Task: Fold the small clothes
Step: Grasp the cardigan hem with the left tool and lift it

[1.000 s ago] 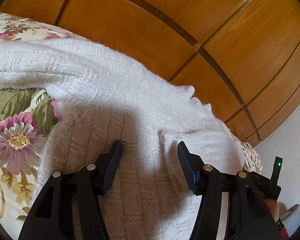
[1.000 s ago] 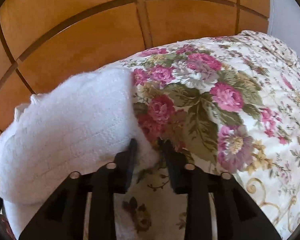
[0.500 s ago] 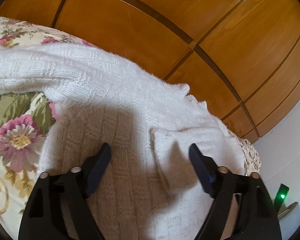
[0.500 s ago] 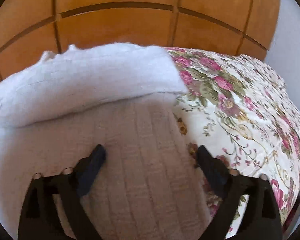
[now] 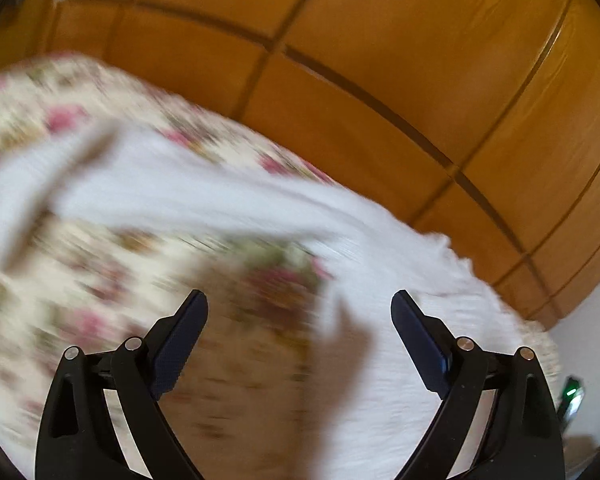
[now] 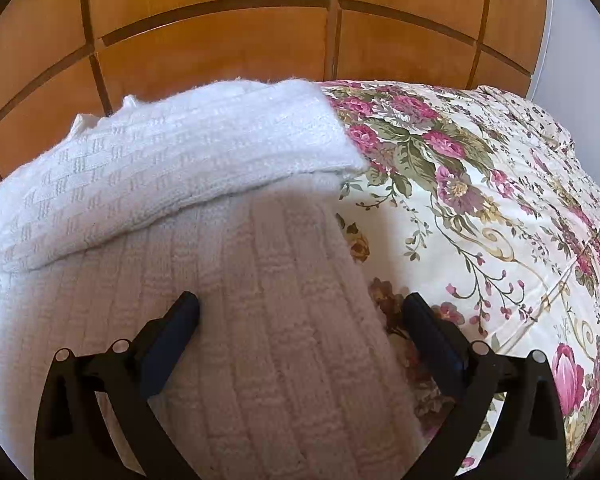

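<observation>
A white knitted sweater (image 6: 260, 340) lies on a floral bedspread (image 6: 480, 200). One sleeve (image 6: 180, 160) is folded across its upper part. My right gripper (image 6: 300, 300) hovers open over the sweater's right edge; its pads touch nothing. The left wrist view is blurred by motion. There the sweater (image 5: 400, 248) fills the right side and its other sleeve (image 5: 140, 184) stretches out to the left. My left gripper (image 5: 299, 300) is over the bedspread (image 5: 100, 280) by the sweater's edge. Its jaws are opening, with nothing gripped between them.
Wooden wardrobe panels (image 6: 220, 60) rise right behind the bed's far edge. A white wall (image 6: 572, 40) stands at the right. A small device with a green light (image 5: 571, 394) shows at the lower right of the left wrist view.
My right gripper let go of the sleeve end and opened wide; the sleeve now lies across the sweater. My left gripper opened and swung left off the sweater body toward the bedspread.
</observation>
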`<action>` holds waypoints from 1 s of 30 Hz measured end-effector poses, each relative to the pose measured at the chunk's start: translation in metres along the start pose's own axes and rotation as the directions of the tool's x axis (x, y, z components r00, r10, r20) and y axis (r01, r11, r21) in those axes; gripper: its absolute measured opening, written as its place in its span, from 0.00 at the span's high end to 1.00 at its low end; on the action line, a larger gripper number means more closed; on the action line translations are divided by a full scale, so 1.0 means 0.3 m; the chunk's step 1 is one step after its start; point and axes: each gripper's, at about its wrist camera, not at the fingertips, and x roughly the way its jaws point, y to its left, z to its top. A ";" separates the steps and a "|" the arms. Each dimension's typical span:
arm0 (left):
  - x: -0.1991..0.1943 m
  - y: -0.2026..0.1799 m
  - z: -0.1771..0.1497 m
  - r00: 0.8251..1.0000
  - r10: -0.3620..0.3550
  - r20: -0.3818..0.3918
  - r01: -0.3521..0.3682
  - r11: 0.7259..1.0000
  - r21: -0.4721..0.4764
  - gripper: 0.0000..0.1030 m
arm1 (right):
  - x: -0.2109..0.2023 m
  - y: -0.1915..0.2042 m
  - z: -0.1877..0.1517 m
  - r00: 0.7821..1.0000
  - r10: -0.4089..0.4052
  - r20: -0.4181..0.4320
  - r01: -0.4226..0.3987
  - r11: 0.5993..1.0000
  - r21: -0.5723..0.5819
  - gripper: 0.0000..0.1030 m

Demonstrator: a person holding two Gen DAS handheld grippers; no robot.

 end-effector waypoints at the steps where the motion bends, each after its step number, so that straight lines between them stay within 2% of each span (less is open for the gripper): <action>1: -0.026 0.020 0.011 0.999 0.032 0.022 -0.032 0.999 0.016 0.11 | 0.001 -0.002 -0.001 1.000 0.001 0.000 -0.001 1.000 0.001 0.02; 4: -0.116 0.106 0.055 0.982 0.157 0.102 -0.165 0.983 0.077 0.11 | -0.001 -0.003 -0.001 1.000 0.003 0.002 -0.003 1.000 0.002 0.02; 5: -0.136 0.145 0.074 0.968 0.221 0.117 -0.234 0.966 0.109 0.11 | 0.000 -0.004 -0.001 1.000 0.003 0.002 -0.003 1.000 0.002 0.02; 7: -0.154 0.208 0.102 0.952 0.282 0.114 -0.297 0.945 0.137 0.11 | 0.000 -0.004 -0.002 1.000 0.004 0.001 -0.004 1.000 0.002 0.02; 10: -0.136 0.265 0.119 0.947 0.316 0.064 -0.323 0.929 0.184 0.11 | 0.000 -0.004 -0.002 1.000 0.003 0.002 -0.003 1.000 0.001 0.02; 12: -0.114 0.299 0.105 0.940 0.338 0.043 -0.336 0.901 0.272 0.11 | 0.000 -0.005 -0.002 1.000 0.004 0.002 -0.004 1.000 0.001 0.02; 14: -0.095 0.317 0.090 0.922 0.384 0.042 -0.376 0.869 0.322 0.11 | 0.000 -0.005 -0.002 1.000 0.004 0.002 -0.004 1.000 0.001 0.02; 15: -0.083 0.331 0.085 0.916 0.400 0.029 -0.386 0.862 0.327 0.11 | 0.001 -0.005 -0.002 1.000 0.005 0.002 -0.005 1.000 0.002 0.02; 17: -0.073 0.368 0.091 0.906 0.424 0.001 -0.406 0.867 0.288 0.11 | 0.000 -0.005 -0.002 1.000 0.005 0.002 -0.005 1.000 0.002 0.02; 19: -0.057 0.405 0.106 0.896 0.443 -0.031 -0.423 0.873 0.243 0.39 | 0.000 -0.005 -0.002 1.000 0.005 0.002 -0.005 1.000 0.002 0.02; 20: -0.049 0.432 0.117 0.890 0.451 -0.066 -0.427 0.876 0.223 0.64 | -0.001 -0.005 -0.003 1.000 0.006 0.002 -0.006 1.000 0.002 0.02; 21: -0.052 0.457 0.130 0.895 0.438 -0.090 -0.416 0.889 0.192 0.72 | 0.000 -0.005 -0.003 1.000 0.005 0.002 -0.005 1.000 0.003 0.02; 23: -0.087 0.495 0.168 0.918 0.380 -0.112 -0.367 0.922 0.118 0.83 | 0.000 -0.006 -0.003 1.000 0.006 0.002 -0.006 1.000 0.003 0.02; 24: -0.105 0.503 0.188 0.925 0.362 -0.115 -0.352 0.931 0.099 0.86 | -0.001 -0.005 -0.002 1.000 0.007 0.002 -0.007 1.000 0.004 0.02; 28: -0.242 0.571 0.339 0.963 0.258 -0.070 -0.260 0.965 -0.017 0.88 | 0.000 -0.007 -0.003 1.000 0.006 0.003 -0.006 1.000 0.004 0.02; 30: -0.296 0.619 0.409 0.975 0.217 -0.056 -0.221 0.971 -0.087 0.89 | 0.001 -0.007 -0.003 1.000 0.006 0.003 -0.006 1.000 0.003 0.02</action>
